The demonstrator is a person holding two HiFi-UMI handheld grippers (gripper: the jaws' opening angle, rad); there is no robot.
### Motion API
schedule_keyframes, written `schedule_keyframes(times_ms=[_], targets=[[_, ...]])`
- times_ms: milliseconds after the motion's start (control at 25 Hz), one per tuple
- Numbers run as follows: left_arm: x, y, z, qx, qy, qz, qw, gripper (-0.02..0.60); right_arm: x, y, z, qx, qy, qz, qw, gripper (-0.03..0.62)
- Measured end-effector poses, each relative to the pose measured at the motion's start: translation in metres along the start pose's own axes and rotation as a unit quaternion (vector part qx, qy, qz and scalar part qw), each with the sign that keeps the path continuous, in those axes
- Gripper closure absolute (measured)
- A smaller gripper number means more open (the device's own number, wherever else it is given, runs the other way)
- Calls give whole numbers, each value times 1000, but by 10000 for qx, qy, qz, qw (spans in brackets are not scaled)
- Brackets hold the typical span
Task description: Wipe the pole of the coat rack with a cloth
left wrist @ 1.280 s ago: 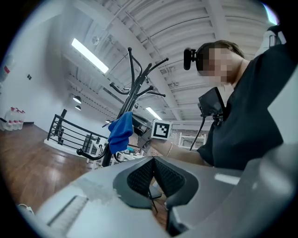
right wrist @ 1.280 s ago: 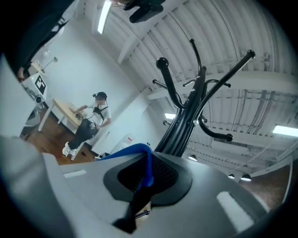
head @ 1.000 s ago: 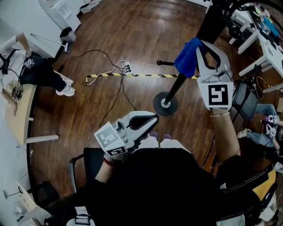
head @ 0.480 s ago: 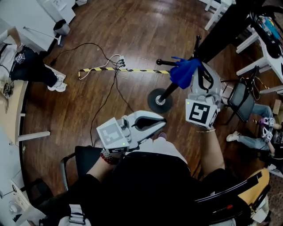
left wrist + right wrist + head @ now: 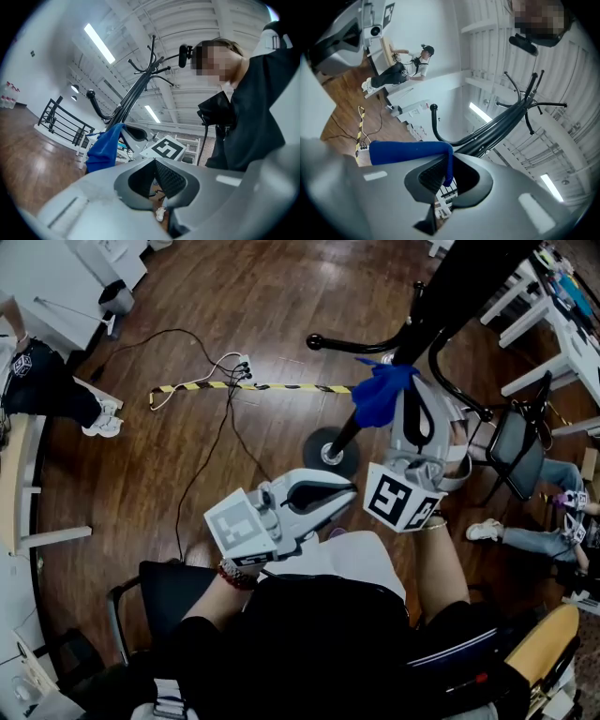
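Cloth (image 5: 375, 399), grasped in right gripper (image 5: 400, 390) fingers, meets pole (image 5: 345, 432); left gripper (image 5: 351, 491) fingers clenched empty, well apart.

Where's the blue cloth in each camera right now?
Head view: blue cloth upper centre-right, overlapping the pole.
Left gripper view: blue cloth left of centre, beside the pole.
Right gripper view: blue cloth centre-left, pinched between the jaws.
Shared landmark: the black pole.

Bright ceiling strip lights (image 5: 99, 43); strong fisheye warping, dark corners in gripper views.
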State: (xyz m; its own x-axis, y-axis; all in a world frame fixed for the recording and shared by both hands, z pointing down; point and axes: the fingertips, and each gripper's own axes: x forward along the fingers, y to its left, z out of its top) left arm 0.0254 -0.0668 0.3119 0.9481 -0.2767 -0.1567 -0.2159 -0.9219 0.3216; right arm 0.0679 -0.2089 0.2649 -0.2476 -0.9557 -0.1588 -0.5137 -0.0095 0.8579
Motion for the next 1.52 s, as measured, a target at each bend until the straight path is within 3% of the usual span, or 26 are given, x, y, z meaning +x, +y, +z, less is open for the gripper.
schedule_keyframes(times_ms=[160,280,400,520,680,880,1000,1200,1400,1520], targets=[[12,30,-31,36,12,48,10000,575,6,10,-12,441,-231,-182,9986,572],[14,62,-40,69,-155,159,9997,575,12,11,-22,815,-392,82,9959,572],[12,95,-36,260,-394,323,9984,575,15,16,-29,812,-557,276,9948,572],[18,121,-42,522,-500,398,9966,575,15,12,-38,879,-859,-20,9924,572],[26,152,-83,905,-353,544,9938,575,6,20,-51,1101,-1323,-551,9835,574],[38,187,-149,1694,28,713,9830,575,-1,70,-87,1523,-1582,-459,9745,574],[38,209,-197,1982,189,831,9764,575,-7,108,-119,1923,-1555,-381,9682,574],[24,249,-277,1971,305,1073,9740,575,-24,181,-152,2549,-1660,-80,9526,574],[17,262,-313,1879,162,1171,9751,575,-32,222,-180,2948,-1423,149,9448,574],[18,273,-329,2007,65,1286,9712,575,-32,251,-201,3130,-1262,213,9411,574]])
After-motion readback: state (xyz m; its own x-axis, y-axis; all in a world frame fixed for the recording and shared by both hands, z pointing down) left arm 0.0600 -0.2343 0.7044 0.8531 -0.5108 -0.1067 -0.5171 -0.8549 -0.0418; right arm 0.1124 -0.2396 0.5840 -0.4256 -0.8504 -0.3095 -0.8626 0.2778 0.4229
